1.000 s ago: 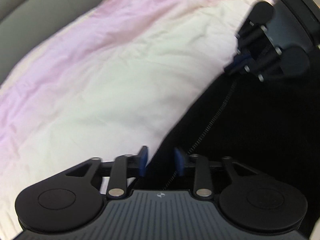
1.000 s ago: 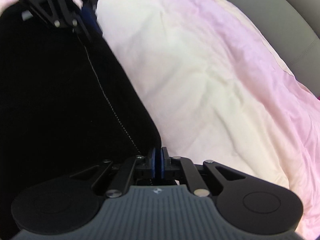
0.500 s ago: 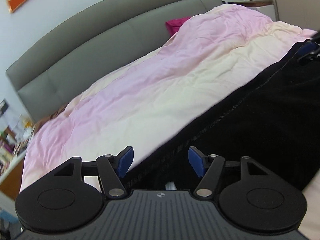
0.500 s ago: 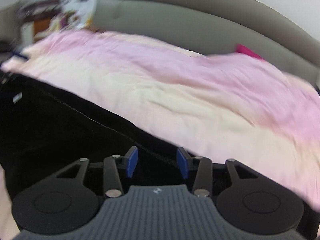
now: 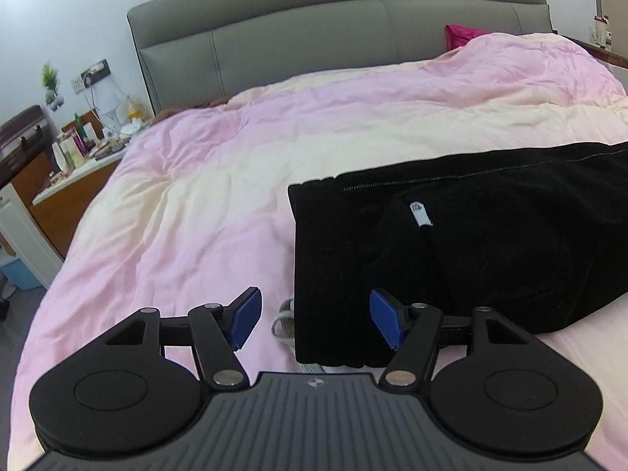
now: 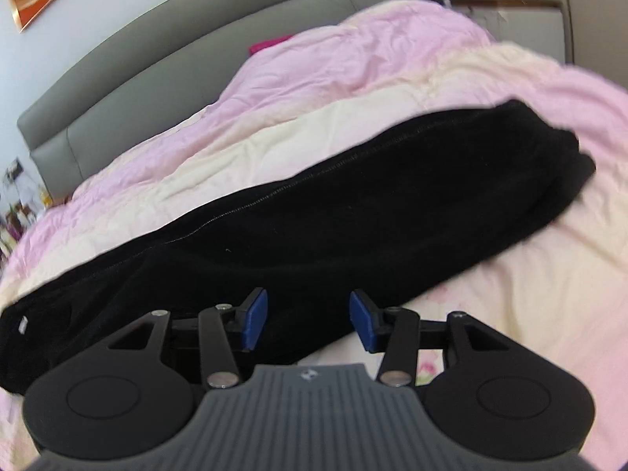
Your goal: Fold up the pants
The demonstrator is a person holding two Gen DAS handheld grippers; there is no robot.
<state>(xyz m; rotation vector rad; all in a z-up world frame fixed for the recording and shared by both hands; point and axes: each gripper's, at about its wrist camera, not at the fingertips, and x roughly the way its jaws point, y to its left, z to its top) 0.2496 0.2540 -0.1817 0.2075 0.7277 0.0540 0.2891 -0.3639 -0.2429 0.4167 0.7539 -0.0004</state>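
Note:
Black pants [image 5: 471, 235] lie folded lengthwise on the pink and cream duvet [image 5: 235, 180]. A white label [image 5: 420, 214] shows near the waistband, and a grey drawstring [image 5: 284, 325] sticks out at the near waist corner. My left gripper [image 5: 316, 322] is open and empty, just above the waistband's near corner. In the right wrist view the pants [image 6: 353, 204] stretch as one long band across the duvet [image 6: 353, 59]. My right gripper [image 6: 308, 320] is open and empty above their near edge.
A grey padded headboard [image 5: 314, 35] runs along the back. A cluttered bedside table [image 5: 82, 157] stands at the left, off the bed's edge. A magenta pillow [image 5: 463, 33] lies by the headboard. A shelf with bottles [image 6: 506, 0] is at the far right.
Both grippers held the pants' edge a second ago. They have opened, let the fabric go and pulled back and up; the pants now lie flat on the duvet.

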